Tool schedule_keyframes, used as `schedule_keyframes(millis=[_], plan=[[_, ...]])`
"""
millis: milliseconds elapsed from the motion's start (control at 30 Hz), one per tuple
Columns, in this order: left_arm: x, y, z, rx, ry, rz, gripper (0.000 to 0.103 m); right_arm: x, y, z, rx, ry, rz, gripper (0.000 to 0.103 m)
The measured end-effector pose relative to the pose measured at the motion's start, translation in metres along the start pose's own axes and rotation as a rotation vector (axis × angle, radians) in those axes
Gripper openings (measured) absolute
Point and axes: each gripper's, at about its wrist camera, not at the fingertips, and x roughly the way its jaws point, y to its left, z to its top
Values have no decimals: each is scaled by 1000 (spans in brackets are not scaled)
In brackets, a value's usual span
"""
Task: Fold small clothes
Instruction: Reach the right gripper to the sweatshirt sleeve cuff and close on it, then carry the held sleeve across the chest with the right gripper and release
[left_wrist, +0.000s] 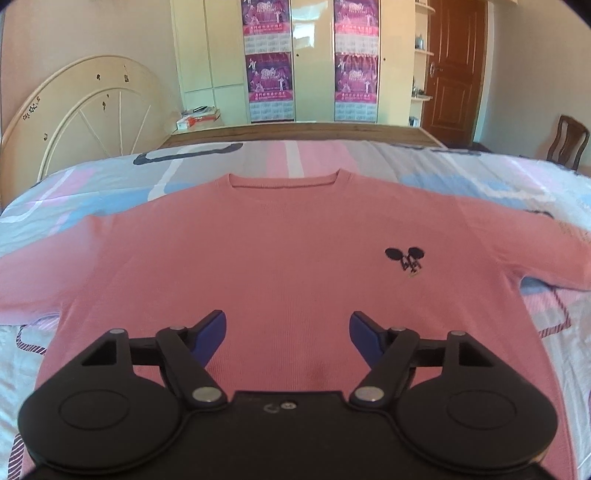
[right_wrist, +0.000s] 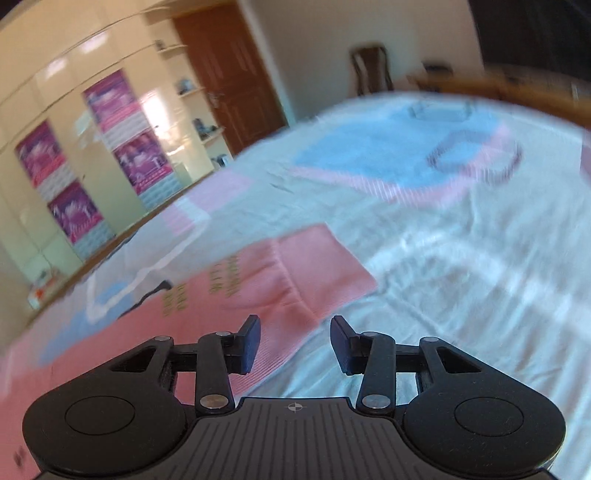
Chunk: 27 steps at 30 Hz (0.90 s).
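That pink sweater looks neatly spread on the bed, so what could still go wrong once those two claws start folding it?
1. The bedsheet under the pink sweater is soft and wrinkled, so the right gripper, open beside the sleeve end, might pinch sheet along with the knit.
2. The left gripper is open over the lower body, not at an edge; closing there may bunch the fabric.
3. The right view is blurred, so aim may be off.
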Motion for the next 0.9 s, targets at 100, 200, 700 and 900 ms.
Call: schedule_keyframes(millis=[100, 200, 700, 900], plan=[[5, -1, -1, 11, 22, 10, 72, 17, -25, 6, 139, 31, 49, 43], [9, -2, -1, 14, 37, 17, 72, 20, -31, 15, 164, 12, 79, 42], [22, 34, 5, -31, 82, 53, 75, 9, 12, 33, -268, -35, -105, 5], [26, 65, 1, -57, 103, 70, 75, -11, 62, 15, -306, -68, -60, 5]])
